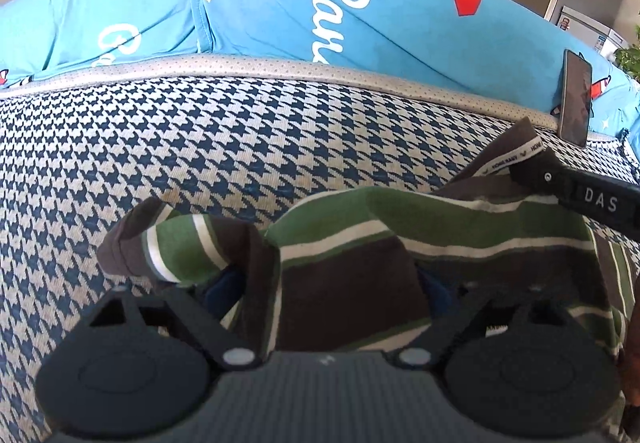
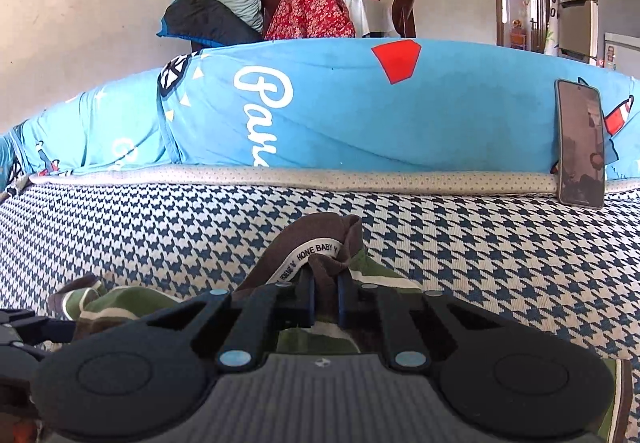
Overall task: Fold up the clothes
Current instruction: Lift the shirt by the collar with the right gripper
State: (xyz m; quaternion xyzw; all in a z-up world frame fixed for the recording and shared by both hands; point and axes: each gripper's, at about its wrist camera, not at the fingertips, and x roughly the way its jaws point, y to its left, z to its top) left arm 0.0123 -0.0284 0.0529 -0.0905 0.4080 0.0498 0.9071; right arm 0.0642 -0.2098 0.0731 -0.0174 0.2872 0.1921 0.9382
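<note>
Houndstooth cushion point(image 2: 480, 243) spreads ahead of both grippers, bounded by grey dotted edging and blue printed cover point(image 2: 340, 115) beyond. Phone point(image 2: 580, 143) leans upright against cover, ahead and right of right gripper point(image 2: 324, 297). Room behind: doorways, fridge, piled bedding. No containers visible. Striped shirt point(image 1: 360, 263), green, brown and white, lies bunched on cushion. Right gripper pinches shirt's brown collar between nearly closed fingers. Left gripper point(image 1: 332, 283) sits draped under fabric; fingers covered, state unclear.
</note>
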